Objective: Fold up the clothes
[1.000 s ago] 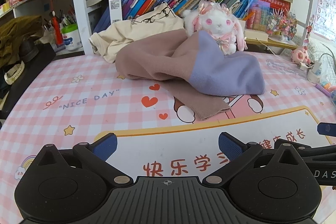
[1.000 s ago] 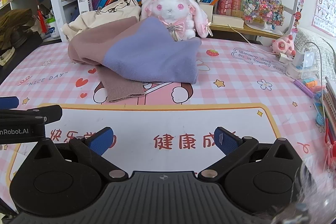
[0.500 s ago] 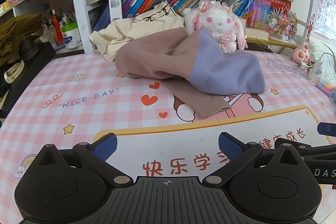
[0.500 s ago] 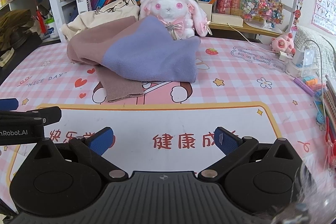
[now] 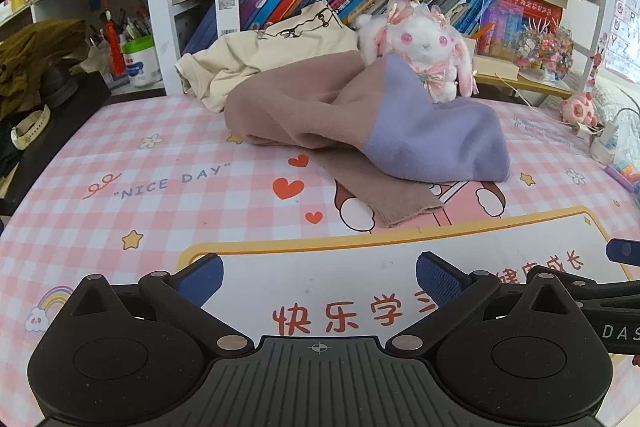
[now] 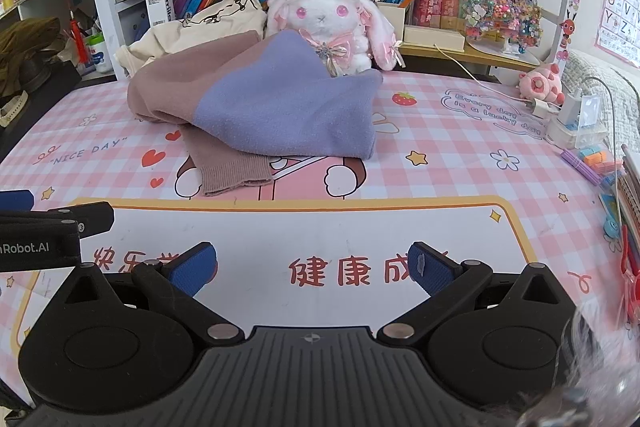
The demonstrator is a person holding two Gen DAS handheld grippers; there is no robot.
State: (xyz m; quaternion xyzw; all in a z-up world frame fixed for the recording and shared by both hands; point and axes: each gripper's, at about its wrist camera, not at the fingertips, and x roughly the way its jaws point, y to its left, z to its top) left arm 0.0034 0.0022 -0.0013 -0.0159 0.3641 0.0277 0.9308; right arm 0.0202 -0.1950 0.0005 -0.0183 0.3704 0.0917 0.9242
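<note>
Folding has not begun, by the look of it: you are at the approach step, with the brown-and-lilac sweater (image 5: pixel 360 131) lying crumpled toward the far edge of the table (image 5: pixel 160 163), its lilac part bunched against the plush rabbit (image 5: pixel 424 55) and one brown ribbed sleeve (image 6: pixel 228 167) trailing toward you. A cream garment (image 5: pixel 256 63) is heaped behind it at the far edge, against the bookshelf. Your left gripper (image 5: pixel 318 273) is spread wide over the white panel of the desk mat near the front edge, holding nothing and touching no cloth; your right gripper (image 6: pixel 312 265) is likewise spread wide and empty, just beside the left one, well short of the sweater. My judgement is that the next move calls for bringing both forward to the sweater, taking hold at two separated points such as the hem or shoulders, and drawing it onto the bare middle of the table to spread it flat. Mind the rabbit, since the lilac cloth leans on it and a pull may tip it.
</note>
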